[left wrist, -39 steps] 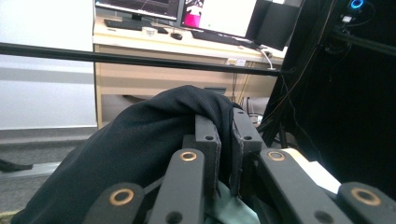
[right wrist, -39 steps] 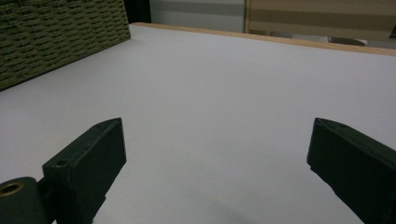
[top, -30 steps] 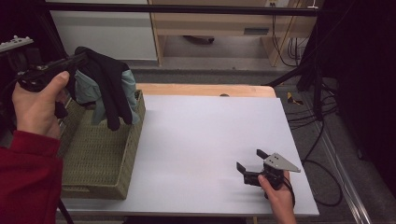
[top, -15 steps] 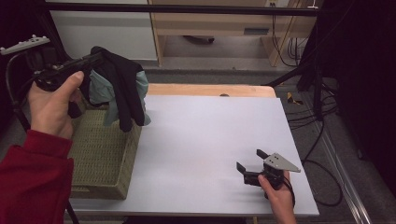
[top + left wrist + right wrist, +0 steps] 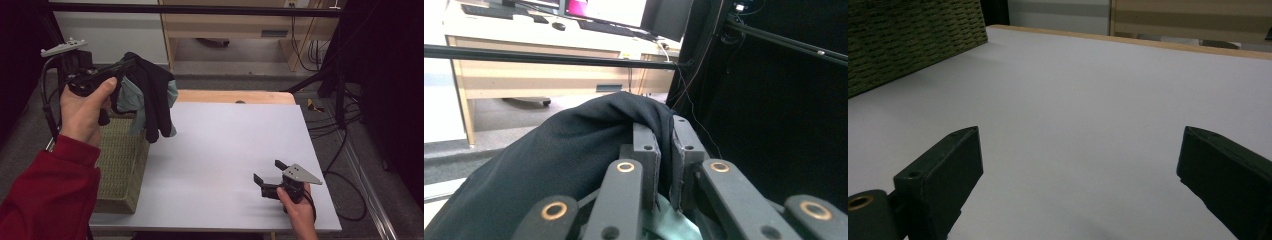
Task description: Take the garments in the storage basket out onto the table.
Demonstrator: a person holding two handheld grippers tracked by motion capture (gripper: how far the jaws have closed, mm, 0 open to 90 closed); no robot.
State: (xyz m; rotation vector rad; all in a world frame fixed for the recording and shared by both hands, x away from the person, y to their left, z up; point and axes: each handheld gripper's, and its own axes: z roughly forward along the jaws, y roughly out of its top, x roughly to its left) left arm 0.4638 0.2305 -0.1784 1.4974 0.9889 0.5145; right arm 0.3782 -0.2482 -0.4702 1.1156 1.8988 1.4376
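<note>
left gripper (image 5: 131, 64): raised over the basket's (image 5: 120, 165) far end, clamping black cloth (image 5: 152, 97) and teal cloth (image 5: 131, 100)
right gripper (image 5: 267, 177): jaws apart, on the table (image 5: 220, 150)

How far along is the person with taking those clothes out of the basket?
Done: the left gripper is shut on a black garment with a teal garment, lifted clear of the woven basket. In hand: they hang over the basket's edge and the white table. Left: probably setting them down; the right gripper rests open on the table.
</note>
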